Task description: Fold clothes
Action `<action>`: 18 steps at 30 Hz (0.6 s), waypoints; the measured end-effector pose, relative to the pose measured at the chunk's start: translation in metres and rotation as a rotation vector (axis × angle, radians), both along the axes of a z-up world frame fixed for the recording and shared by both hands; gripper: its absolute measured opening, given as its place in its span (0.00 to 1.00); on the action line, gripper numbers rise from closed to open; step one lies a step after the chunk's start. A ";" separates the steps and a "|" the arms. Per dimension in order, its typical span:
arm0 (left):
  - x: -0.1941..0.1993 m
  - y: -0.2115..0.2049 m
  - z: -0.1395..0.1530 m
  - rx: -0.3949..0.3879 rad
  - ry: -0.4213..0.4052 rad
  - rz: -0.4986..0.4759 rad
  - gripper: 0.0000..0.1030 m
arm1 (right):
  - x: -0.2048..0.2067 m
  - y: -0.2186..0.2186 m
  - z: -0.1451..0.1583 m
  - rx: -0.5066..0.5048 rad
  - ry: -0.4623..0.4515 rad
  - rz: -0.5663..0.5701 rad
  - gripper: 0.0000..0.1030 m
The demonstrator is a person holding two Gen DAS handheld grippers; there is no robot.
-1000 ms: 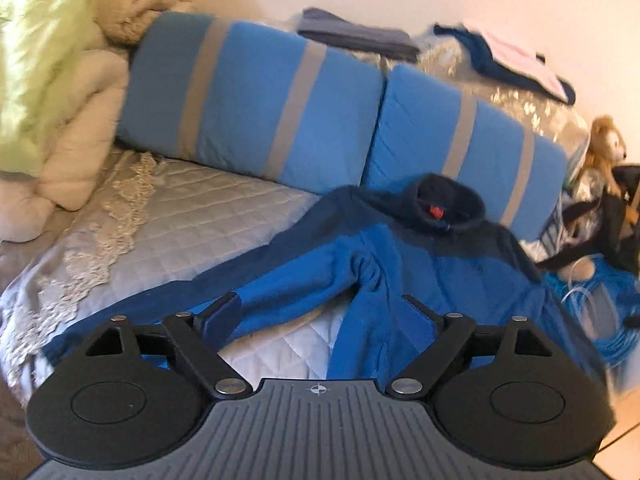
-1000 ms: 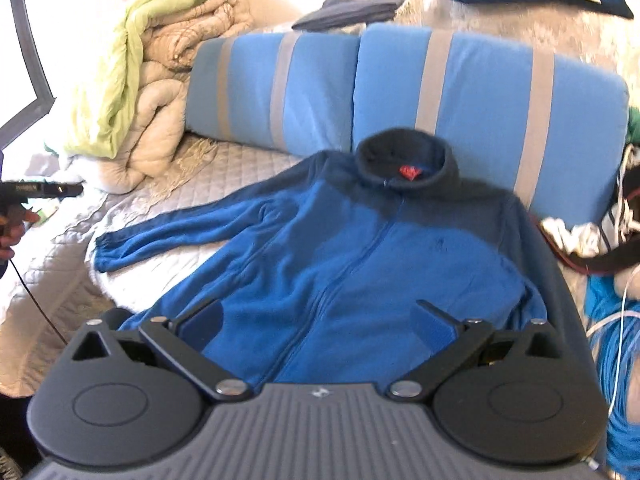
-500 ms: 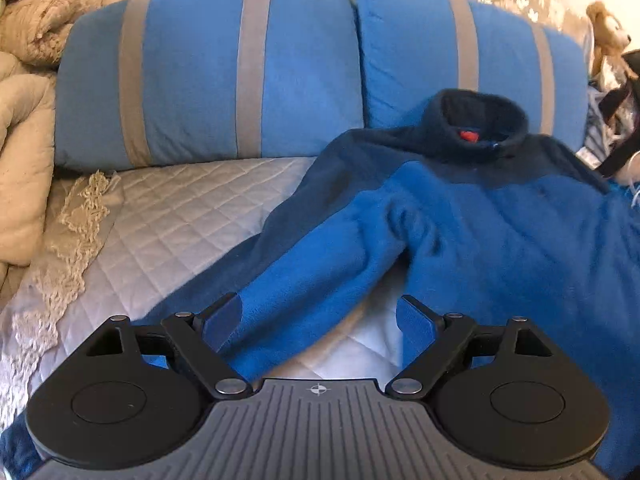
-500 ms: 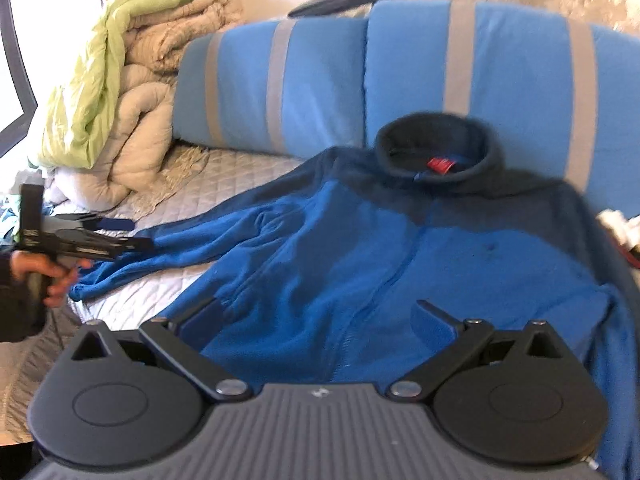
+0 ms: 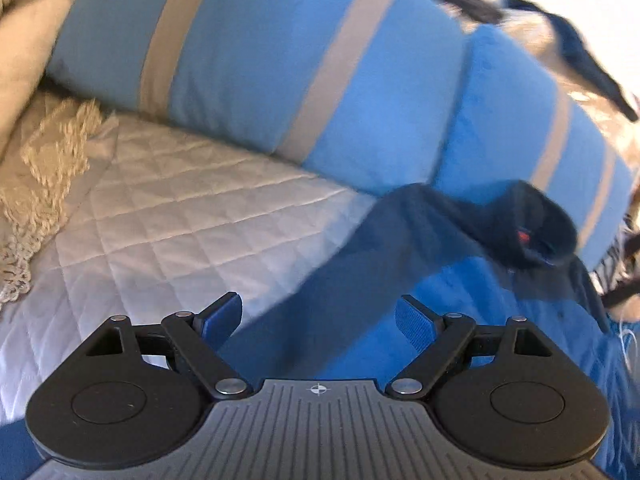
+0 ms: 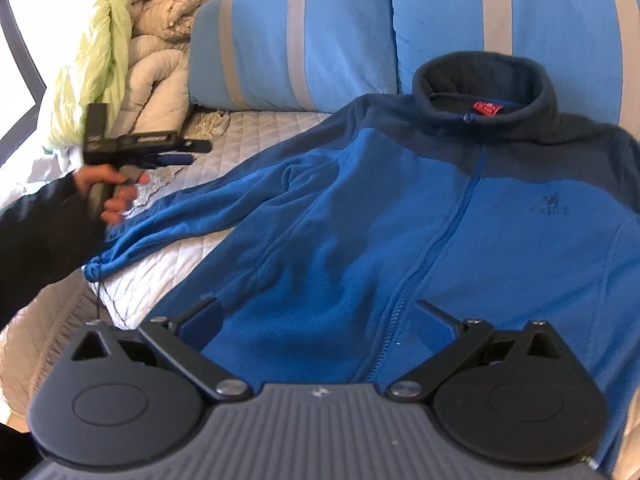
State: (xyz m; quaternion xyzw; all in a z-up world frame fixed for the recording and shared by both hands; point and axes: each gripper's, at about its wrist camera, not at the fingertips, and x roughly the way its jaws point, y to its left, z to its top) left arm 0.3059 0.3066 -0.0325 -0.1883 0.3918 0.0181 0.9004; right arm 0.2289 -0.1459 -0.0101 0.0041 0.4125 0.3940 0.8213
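Jaws of both the left gripper (image 5: 318,314) and right gripper (image 6: 316,320) gape wide, empty, above the fleece jacket (image 6: 400,220)

Daylight floods in from the left of the right tongs (image 6: 318,320), washing the window (image 6: 16,60) there to blank white and bleaching the quilted cover (image 5: 168,216) ahead of the left tongs (image 5: 318,316). The left view is smeared by motion blur, worst on the striped cushions (image 5: 280,52) beyond them; the right view stays sharper. Both bend strongly at the edges, with dark corners. The fleece jacket (image 6: 400,220) shows soft shadows.
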 end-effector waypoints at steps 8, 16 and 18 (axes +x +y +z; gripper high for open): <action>0.026 0.035 -0.049 -0.064 0.110 0.011 0.59 | 0.013 0.003 -0.012 0.019 0.039 -0.016 1.00; 0.033 0.021 -0.051 -0.054 0.141 -0.091 0.04 | 0.021 0.007 -0.026 0.061 0.125 -0.027 1.00; 0.029 0.027 -0.045 -0.028 0.113 -0.044 0.04 | 0.020 0.010 -0.025 0.065 0.125 -0.015 1.00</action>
